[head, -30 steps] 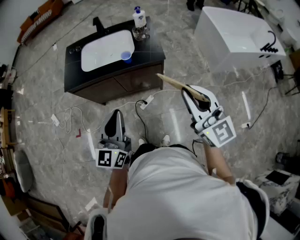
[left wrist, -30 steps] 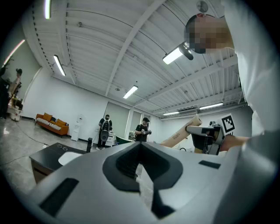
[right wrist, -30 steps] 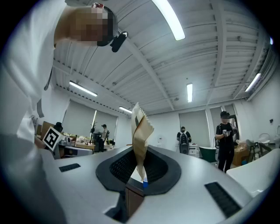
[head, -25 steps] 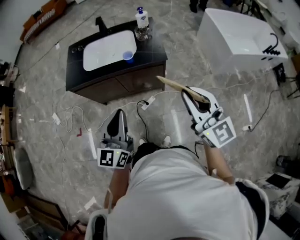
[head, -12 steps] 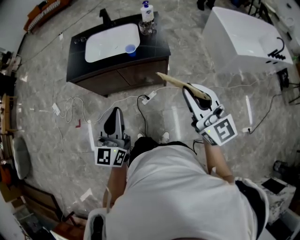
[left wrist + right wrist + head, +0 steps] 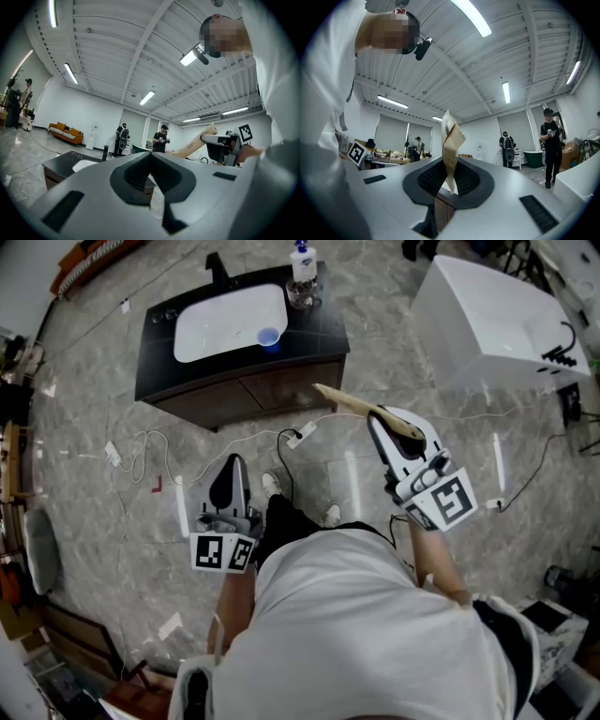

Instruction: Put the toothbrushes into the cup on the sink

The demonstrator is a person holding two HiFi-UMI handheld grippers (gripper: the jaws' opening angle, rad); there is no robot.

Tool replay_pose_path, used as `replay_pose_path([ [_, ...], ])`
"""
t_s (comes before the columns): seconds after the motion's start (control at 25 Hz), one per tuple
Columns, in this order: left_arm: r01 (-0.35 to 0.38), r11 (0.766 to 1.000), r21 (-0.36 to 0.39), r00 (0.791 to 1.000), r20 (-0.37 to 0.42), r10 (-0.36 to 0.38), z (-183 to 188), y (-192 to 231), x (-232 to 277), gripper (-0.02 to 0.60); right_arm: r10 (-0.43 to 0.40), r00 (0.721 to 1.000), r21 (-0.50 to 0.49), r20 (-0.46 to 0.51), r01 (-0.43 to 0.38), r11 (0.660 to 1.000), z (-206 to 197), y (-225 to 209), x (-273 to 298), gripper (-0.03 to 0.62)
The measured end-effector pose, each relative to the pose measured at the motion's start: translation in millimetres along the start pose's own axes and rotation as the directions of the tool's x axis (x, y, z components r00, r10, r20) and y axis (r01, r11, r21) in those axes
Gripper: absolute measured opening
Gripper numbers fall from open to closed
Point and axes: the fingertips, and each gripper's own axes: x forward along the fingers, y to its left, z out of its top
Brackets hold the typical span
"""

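While we stand on the grey stone floor [image 6: 112, 409], our right gripper [image 6: 386, 424] sits right of centre in the head view, its jaws pinching a paper-wrapped toothbrush [image 6: 339, 403]. The tan packet sticks out past the jaw tips toward the upper left of the frame, and its free end is over the floor, just below the cabinet's lower right corner. In the right gripper view the same packet [image 6: 451, 154] stands up between the dark pads [image 6: 429, 180], which press on its lower part; its serrated end shows at the top.

Our left gripper [image 6: 232, 486] is at lower centre left of the head view, above the floor, and its jaws are pressed together with nothing between them. The left gripper view shows its pads [image 6: 140, 173] meeting at the tip.

At the top of the head view stands the black sink cabinet [image 6: 319, 320] with a white basin [image 6: 225, 320]. The blue cup [image 6: 269, 337] sits on the counter at the basin's right edge, well apart from the toothbrush. A soap dispenser [image 6: 301, 261] stands above the cup. A white bathtub [image 6: 497, 320] fills the upper right.
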Motion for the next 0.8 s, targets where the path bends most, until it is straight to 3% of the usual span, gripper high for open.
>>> replay_pose_path([
  [0.28,0.044,0.998,-0.048,0.999,-0.022,-0.045,-7.9,35.2,36.9,0.003,-0.036,0.999,-0.009,-0.024,0.036,0.999,-3.8,-10.3,40.3,0.057],
  [0.8,0.150,0.989,-0.017,0.988,-0.020,-0.150,16.7,121.6,114.8,0.003,-0.076,0.994,-0.027,-0.077,0.074,0.997,-13.3,-13.0,147.4,0.058],
])
